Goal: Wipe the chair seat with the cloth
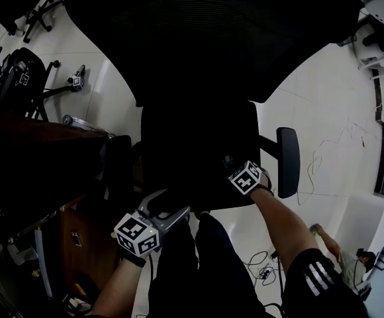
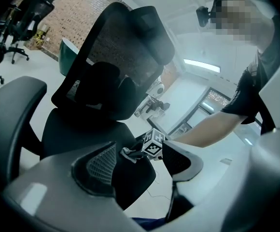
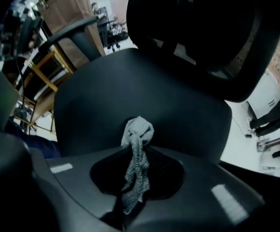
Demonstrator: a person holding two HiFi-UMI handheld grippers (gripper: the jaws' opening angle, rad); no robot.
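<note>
A black office chair fills the head view, its seat dark under the mesh backrest. My right gripper is over the seat's front right part. In the right gripper view it is shut on a grey knitted cloth, whose bunched end sticks out just over the seat. My left gripper hangs off the seat's front left corner, apart from it. Its fingers are open with nothing between them; beyond them show the seat and the cloth.
The right armrest stands beside my right gripper, the left armrest close to the left one. A wooden desk lies at the left, other chairs at the back left. Cables trail over the white floor.
</note>
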